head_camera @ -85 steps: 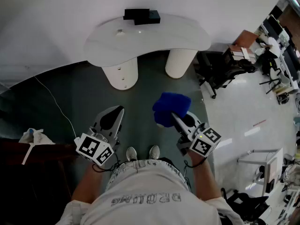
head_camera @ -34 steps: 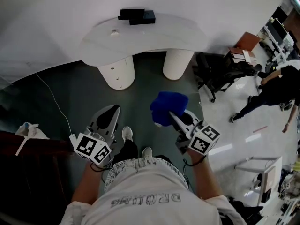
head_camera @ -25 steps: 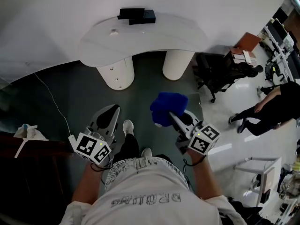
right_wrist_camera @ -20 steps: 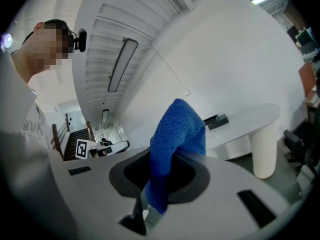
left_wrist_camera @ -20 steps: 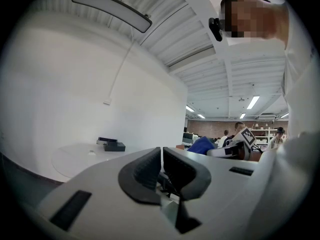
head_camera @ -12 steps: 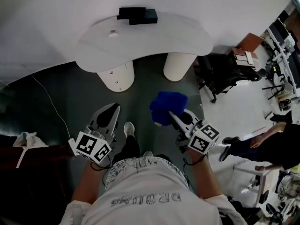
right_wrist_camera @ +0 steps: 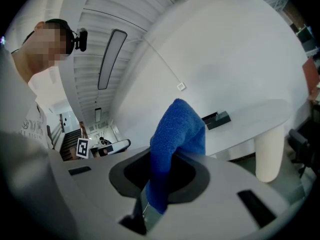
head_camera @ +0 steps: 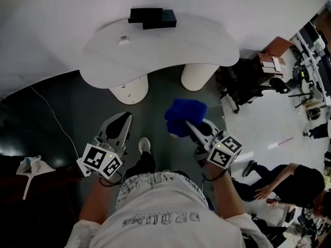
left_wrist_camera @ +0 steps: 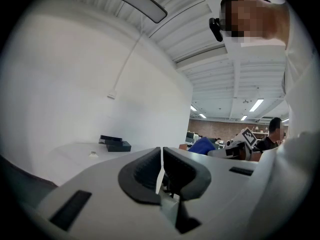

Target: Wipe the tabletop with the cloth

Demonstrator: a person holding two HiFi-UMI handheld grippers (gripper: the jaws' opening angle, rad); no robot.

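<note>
Between the jaws of the right claw (right_wrist_camera: 165,176) is the blue cloth (right_wrist_camera: 176,134). The jaws are closed on its lower part, and the rest stands up and bulges above their tips. The cloth is in the air and does not touch the white table (head_camera: 170,45), which lies ahead of both claws, well apart from them. At the far edge of the table are two dark boxes (head_camera: 152,18). The left claw (left_wrist_camera: 161,166), beside the right one, has its jaws together with only a thin slit between them, and it holds nothing. Below the claws are the dark floor (head_camera: 77,112) and the person's shoe (head_camera: 144,145).
</note>
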